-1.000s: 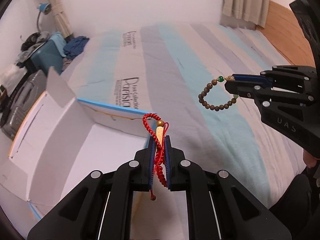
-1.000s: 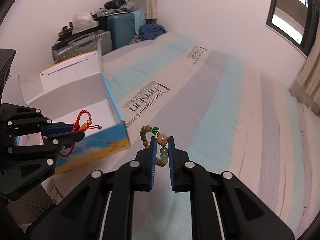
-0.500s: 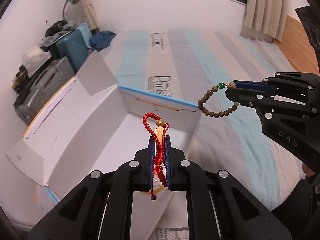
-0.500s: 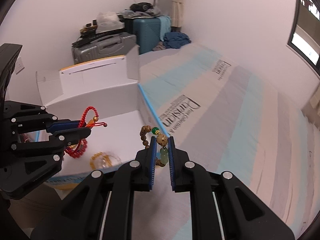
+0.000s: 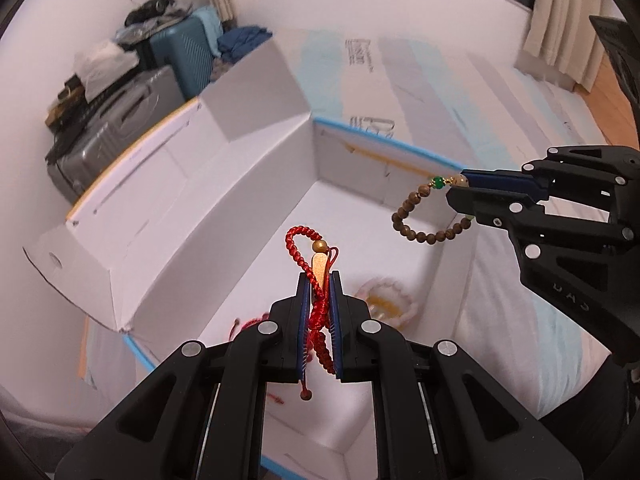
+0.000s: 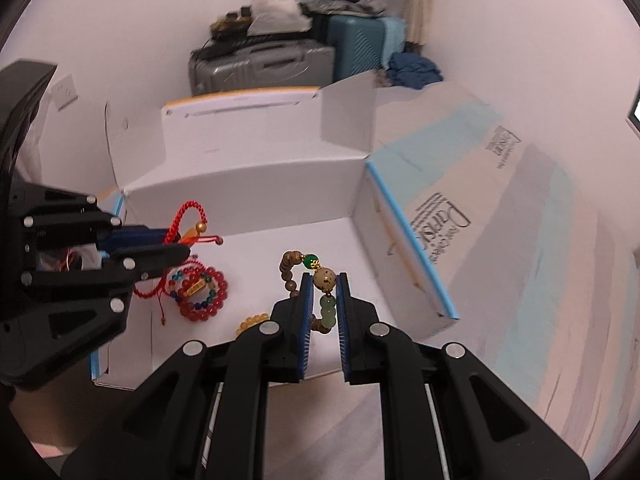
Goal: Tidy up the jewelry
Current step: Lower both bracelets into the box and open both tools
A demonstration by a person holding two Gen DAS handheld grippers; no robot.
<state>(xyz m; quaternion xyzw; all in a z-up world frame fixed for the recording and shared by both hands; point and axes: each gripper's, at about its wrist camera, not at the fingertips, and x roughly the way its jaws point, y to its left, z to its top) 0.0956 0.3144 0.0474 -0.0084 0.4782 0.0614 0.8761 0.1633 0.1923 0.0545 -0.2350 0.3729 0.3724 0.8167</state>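
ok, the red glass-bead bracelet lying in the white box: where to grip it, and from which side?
Judging from the right wrist view, the red glass-bead bracelet lies flat on the white box floor. Come from above and pinch its outer bead arc on the right, away from the left gripper.

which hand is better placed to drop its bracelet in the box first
Left, probably. The left gripper holds the red cord bracelet well over the white box floor; the right gripper's wooden bead bracelet hangs nearer the box's right wall.
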